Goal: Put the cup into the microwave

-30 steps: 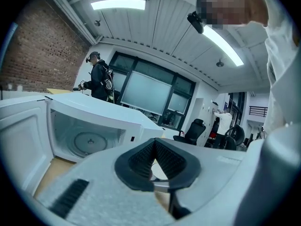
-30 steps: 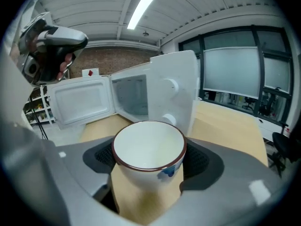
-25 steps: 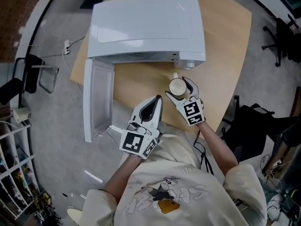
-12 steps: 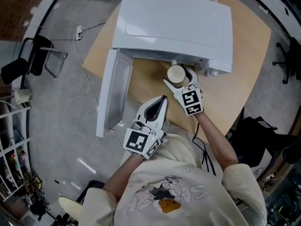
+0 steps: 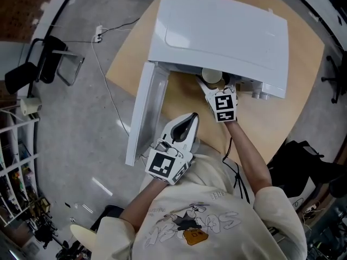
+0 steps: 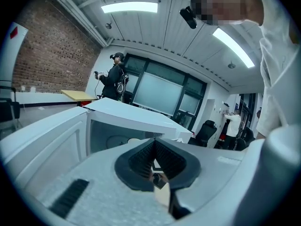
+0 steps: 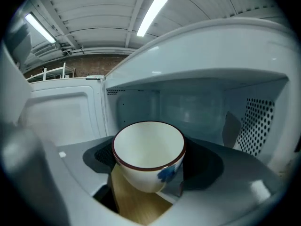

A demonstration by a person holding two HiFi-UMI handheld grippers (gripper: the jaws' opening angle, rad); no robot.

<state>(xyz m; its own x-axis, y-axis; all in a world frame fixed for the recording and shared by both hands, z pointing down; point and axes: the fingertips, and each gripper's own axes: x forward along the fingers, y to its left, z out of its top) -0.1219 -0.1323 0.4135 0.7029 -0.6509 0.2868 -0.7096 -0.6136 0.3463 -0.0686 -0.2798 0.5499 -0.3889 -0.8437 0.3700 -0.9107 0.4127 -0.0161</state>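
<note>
The white cup (image 5: pixel 211 75) with a dark red rim and a blue mark sits between my right gripper's (image 5: pixel 215 85) jaws, which are shut on its sides. It hangs at the mouth of the white microwave (image 5: pixel 222 31), half hidden under the top's front edge. In the right gripper view the cup (image 7: pixel 148 149) is upright and empty, with the microwave cavity (image 7: pixel 197 107) straight behind it. The microwave door (image 5: pixel 145 111) stands swung open to the left. My left gripper (image 5: pixel 189 118) is shut and holds nothing, near the person's body, pointing at the opening.
The microwave stands on a light wooden table (image 5: pixel 265 126). A black chair (image 5: pixel 32 72) and a cable with a socket (image 5: pixel 98 34) lie on the grey floor at the left. In the left gripper view, a person (image 6: pixel 114 76) stands far behind the microwave (image 6: pixel 131 119).
My right gripper has carried the cup forward from over the table to the microwave's mouth. The left gripper has moved forward a little beside the open door.
</note>
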